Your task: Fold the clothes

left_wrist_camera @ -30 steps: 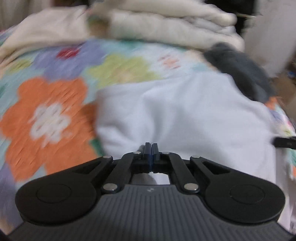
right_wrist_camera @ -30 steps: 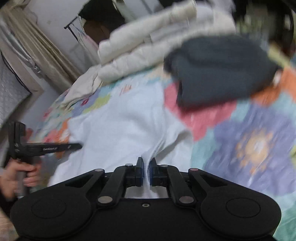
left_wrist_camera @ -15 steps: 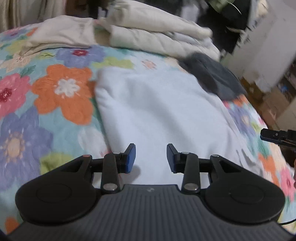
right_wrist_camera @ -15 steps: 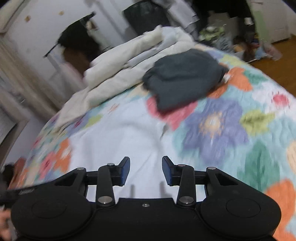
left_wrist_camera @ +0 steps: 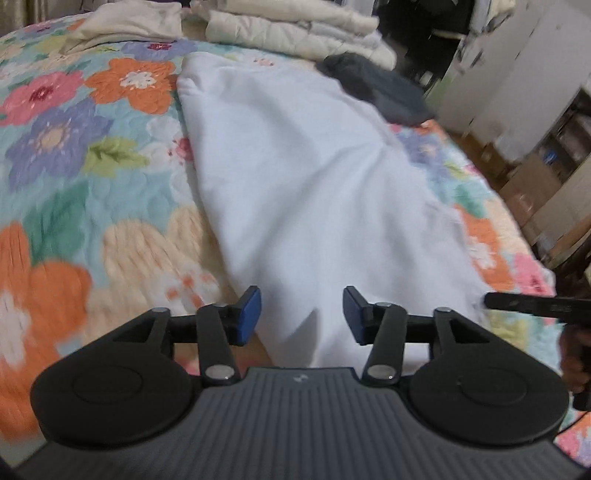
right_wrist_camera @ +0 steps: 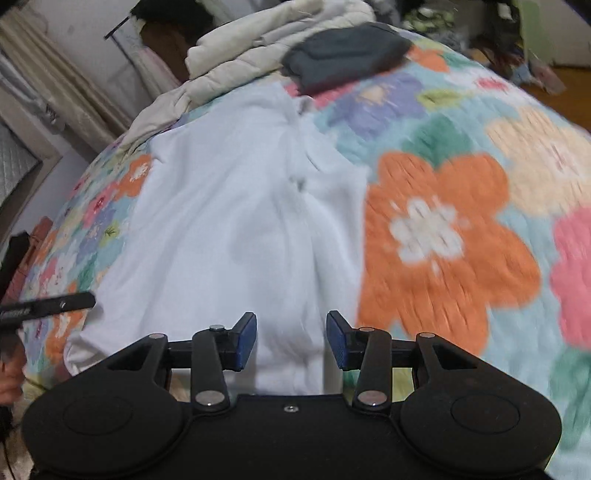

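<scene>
A white garment (left_wrist_camera: 303,173) lies spread lengthwise on the flowered quilt (left_wrist_camera: 74,155), its near end under both grippers. My left gripper (left_wrist_camera: 301,315) hovers over that near end, jaws opening, nothing between its blue pads. In the right wrist view the same white garment (right_wrist_camera: 229,221) shows creases down its middle, and my right gripper (right_wrist_camera: 291,339) hangs over its near end, jaws also opening and empty. The other gripper's black tip pokes in at the right edge of the left view and at the left edge of the right view.
A folded dark grey garment (left_wrist_camera: 373,86) lies at the far right of the bed, also seen as the dark grey garment (right_wrist_camera: 347,51). Cream bedding (left_wrist_camera: 295,29) is piled at the far end. Boxes and furniture (left_wrist_camera: 535,177) stand beside the bed's right edge.
Both grippers were shut on the white cloth a second ago. They have let go, opened, and drawn back toward the garment's near end, which now lies flat.
</scene>
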{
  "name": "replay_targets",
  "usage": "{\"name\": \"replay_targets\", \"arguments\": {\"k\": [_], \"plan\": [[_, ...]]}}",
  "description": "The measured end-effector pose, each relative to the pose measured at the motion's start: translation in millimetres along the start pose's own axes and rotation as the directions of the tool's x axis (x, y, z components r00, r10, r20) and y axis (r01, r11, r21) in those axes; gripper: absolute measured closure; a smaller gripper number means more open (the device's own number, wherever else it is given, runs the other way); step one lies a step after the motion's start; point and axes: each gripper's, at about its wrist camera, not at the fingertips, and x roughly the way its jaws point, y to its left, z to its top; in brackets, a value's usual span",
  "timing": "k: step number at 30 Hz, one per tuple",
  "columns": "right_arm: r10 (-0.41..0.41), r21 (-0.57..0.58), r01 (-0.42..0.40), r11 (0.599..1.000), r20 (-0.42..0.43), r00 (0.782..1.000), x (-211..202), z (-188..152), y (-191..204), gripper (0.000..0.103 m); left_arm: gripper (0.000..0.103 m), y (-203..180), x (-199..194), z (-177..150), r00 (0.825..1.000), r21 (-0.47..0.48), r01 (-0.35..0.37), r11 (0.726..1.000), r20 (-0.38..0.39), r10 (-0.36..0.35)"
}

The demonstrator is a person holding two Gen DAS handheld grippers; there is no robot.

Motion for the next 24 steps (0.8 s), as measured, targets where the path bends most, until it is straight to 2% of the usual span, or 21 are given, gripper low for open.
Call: {"name": "replay_targets", "arguments": {"k": [1, 3, 4, 6, 10, 11, 12, 17, 21, 22, 24], "plan": [[0.018, 0.003, -0.018, 1.000, -0.006, 1.000, 0.5, -5.8, -1.5, 0.056, 0.051, -1.6, -1.4, -9.0, 1.000, -0.021, 0.006, 1.000, 0.004, -0.005], [0.045, 0.004, -0.045, 0.999, -0.011, 0.999, 1.3, -16.7, -3.6, 0.063, 0.051, -4.3, -1.8, -21.3, 1.000, -0.046, 0.007, 0.999, 0.009, -0.007], [0.037, -0.010, -0.037, 0.999, 0.014, 0.999, 1.3, -19.9, -1.9, 0.063, 0.050, -5.9, -1.4, -25.4, 1.000, -0.045, 0.000, 0.999, 0.016, 0.001], [0.042, -0.001, -0.042, 0.999, 0.056, 0.998, 4.6, -22.0, -2.7, 0.063, 0.045, -11.4, -1.3, -28.9, 0.999, -0.014, -0.026, 1.000, 0.032, 0.027], [0.097, 0.122, -0.113, 0.986, 0.130, 0.987, 9.3, -19.7, -17.9, 0.061, 0.032, -26.1, -5.7, -33.8, 0.990, 0.065, -0.102, 0.993, 0.104, 0.095], [0.112, 0.103, -0.128, 0.986, 0.144, 0.983, 9.8, -20.0, -17.9, 0.070, 0.031, -28.2, -7.6, -35.4, 0.987, 0.073, -0.111, 0.991, 0.123, 0.101], [0.123, 0.078, -0.137, 0.988, 0.160, 0.979, 9.5, -20.5, -17.0, 0.085, 0.028, -30.5, -8.4, -37.0, 0.986, 0.082, -0.109, 0.991, 0.135, 0.097], [0.133, -0.076, -0.117, 0.990, 0.268, 0.954, -16.0, -22.6, 3.6, 0.090, 0.028, -37.3, -15.0, -46.6, 0.983, 0.098, -0.054, 0.994, 0.178, 0.036], [0.116, -0.137, -0.071, 0.988, 0.350, 0.930, -52.7, -21.6, 10.2, 0.090, 0.028, -32.3, -24.4, -48.0, 0.981, 0.032, -0.022, 0.999, 0.196, 0.015], [0.102, -0.144, -0.053, 0.988, 0.359, 0.928, -59.2, -22.1, 8.8, 0.090, 0.028, -31.5, -22.9, -48.8, 0.984, 0.024, -0.013, 1.000, 0.177, 0.009], [0.043, -0.153, 0.010, 0.988, 0.337, 0.940, -56.4, -25.1, 2.1, 0.091, 0.028, -31.1, -17.7, -50.0, 0.991, 0.020, -0.009, 1.000, 0.135, 0.006]]}}
